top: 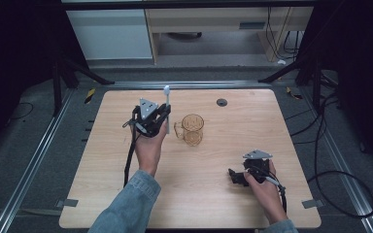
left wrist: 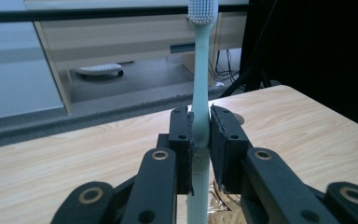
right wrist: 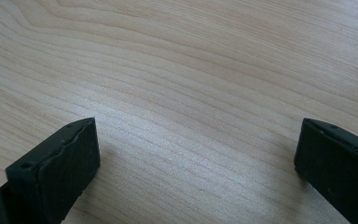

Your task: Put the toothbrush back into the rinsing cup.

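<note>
A pale wooden surface [top: 213, 160] stands on a grey floor, with cabinets behind it. An amber glass mug [top: 192, 129] sits near its middle. Just left of the mug, the left tool [top: 161, 118] pinches a pale green toothbrush [left wrist: 200, 98] by its handle, bristles up. The right tool [top: 233, 175] rests low at the near right, jaws spread wide over bare wood.

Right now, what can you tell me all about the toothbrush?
The toothbrush is pale mint green, looks like plastic, and has white bristles on its head at the top. It stands upright, head up. The left gripper is shut on its handle, one black pad pressing each side. It is held above the wooden table, just left of the amber glass mug. Its lower end is hidden behind the jaws.
</note>
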A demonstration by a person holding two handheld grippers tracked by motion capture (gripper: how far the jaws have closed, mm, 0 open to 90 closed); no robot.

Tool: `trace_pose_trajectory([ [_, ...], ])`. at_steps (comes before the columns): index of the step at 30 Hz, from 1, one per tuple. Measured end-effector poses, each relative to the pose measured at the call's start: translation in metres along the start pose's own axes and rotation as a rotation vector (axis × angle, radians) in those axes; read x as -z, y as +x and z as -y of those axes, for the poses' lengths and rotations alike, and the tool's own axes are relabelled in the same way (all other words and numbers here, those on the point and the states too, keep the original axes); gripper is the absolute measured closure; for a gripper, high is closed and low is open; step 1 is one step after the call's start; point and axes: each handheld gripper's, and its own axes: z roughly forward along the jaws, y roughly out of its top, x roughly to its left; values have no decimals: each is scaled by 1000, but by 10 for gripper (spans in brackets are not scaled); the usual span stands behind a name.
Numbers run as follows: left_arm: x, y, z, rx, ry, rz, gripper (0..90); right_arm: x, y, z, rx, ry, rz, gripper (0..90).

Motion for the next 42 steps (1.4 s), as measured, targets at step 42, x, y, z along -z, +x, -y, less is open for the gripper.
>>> trace_pose_trajectory([
  [42, 1, 3, -6, -4, -192, 50, 787, -1, 1, -1, 16, -2, -15, 4],
])
